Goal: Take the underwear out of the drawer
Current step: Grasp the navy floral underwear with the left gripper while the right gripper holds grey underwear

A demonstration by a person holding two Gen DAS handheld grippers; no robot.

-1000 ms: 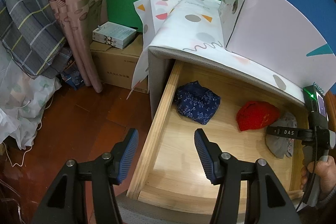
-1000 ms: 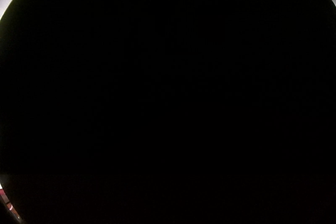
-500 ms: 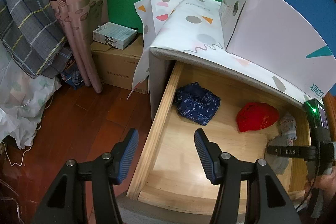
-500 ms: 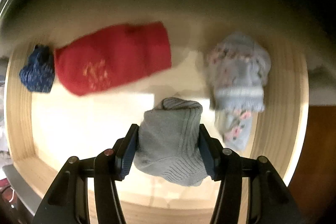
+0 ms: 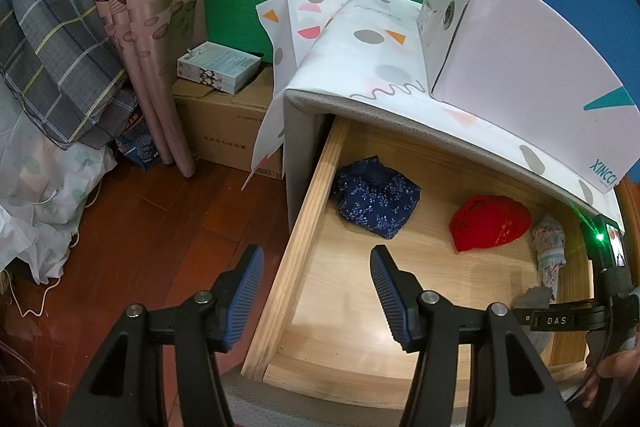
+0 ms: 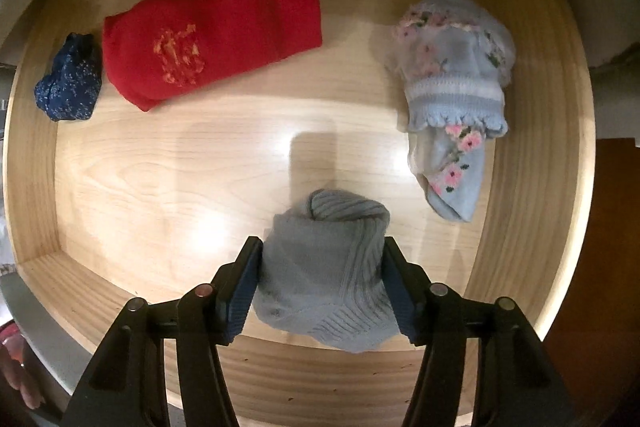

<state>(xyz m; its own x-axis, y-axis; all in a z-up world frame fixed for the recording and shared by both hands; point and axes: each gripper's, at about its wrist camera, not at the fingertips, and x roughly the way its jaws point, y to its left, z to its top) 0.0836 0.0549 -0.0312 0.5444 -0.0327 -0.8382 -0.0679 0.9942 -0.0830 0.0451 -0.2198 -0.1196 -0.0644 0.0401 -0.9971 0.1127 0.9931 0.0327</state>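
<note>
From the left wrist, the left gripper [image 5: 316, 291] stands wide with nothing between its blue pads, straddling the left rail of the open drawer [image 5: 304, 227]. Inside lie a dark blue bundle [image 5: 378, 197] near the back left corner, a red bundle [image 5: 490, 223] toward the back right, and a pale floral piece [image 5: 550, 247] against the right wall. The right gripper [image 5: 534, 301] reaches in at the front right corner, but here its fingers are mostly hidden behind the left gripper's arm, and only a scrap of grey cloth shows. From the right wrist, that gripper [image 6: 322, 281] is clamped on a grey ribbed garment [image 6: 326, 271], held above the drawer floor near the front edge; whether its lower edge touches the wood I cannot tell. The red bundle [image 6: 212, 35], the blue one [image 6: 68, 83] and the floral piece [image 6: 456, 91] lie further back. The step in hand looks like the lift-out: the next move probably calls for raising the grey garment clear of the front wall without snagging it. The drawer's front face is cut off in both views.
</note>
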